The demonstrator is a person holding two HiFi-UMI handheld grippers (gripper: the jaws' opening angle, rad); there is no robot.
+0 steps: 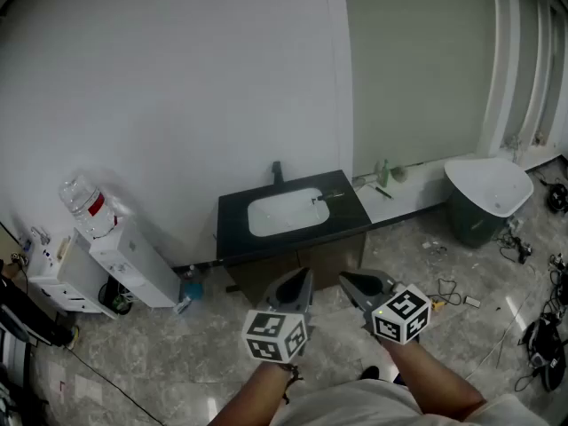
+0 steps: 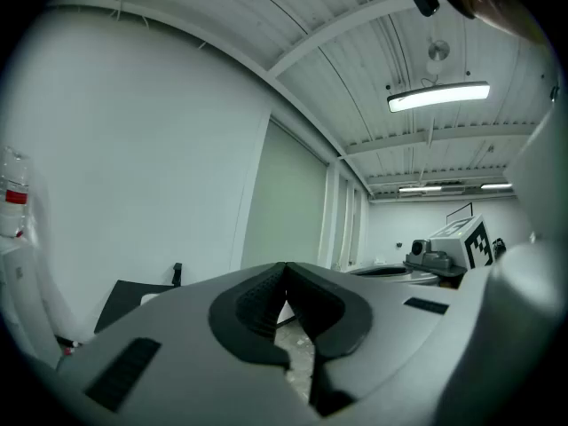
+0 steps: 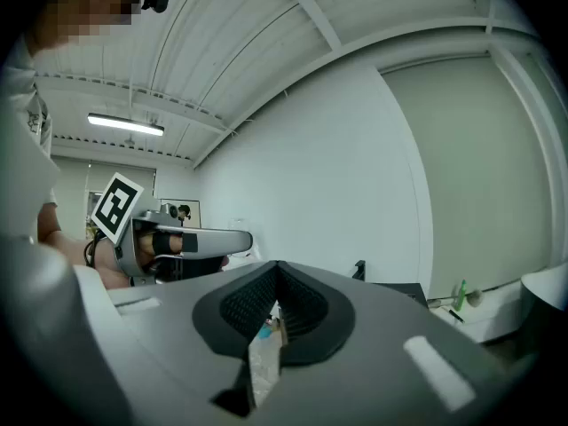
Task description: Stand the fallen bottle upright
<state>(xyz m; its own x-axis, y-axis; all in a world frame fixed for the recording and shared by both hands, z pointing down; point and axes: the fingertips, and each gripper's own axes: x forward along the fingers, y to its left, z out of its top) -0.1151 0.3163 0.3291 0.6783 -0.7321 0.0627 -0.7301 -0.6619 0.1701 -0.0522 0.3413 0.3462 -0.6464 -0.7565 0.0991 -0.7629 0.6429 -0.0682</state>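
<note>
Both grippers hang side by side in front of me, above the floor and short of a black sink counter (image 1: 346, 204). My left gripper (image 1: 300, 282) is shut with nothing in it, its tips meeting (image 2: 286, 269). My right gripper (image 1: 352, 282) is likewise shut and empty (image 3: 277, 270). A small blue bottle-like thing (image 1: 190, 288) lies on the floor by the water dispenser; I cannot tell what it is. A slim green bottle (image 1: 383, 172) stands on the white ledge right of the counter, also seen in the right gripper view (image 3: 461, 293).
A white water dispenser (image 1: 133, 264) with a clear jug (image 1: 85, 204) leans at the left wall. A white basin sits in the counter (image 1: 286, 211). A dark bin with a white liner (image 1: 484, 198) stands at right. Cables and scraps litter the marble floor (image 1: 461, 295).
</note>
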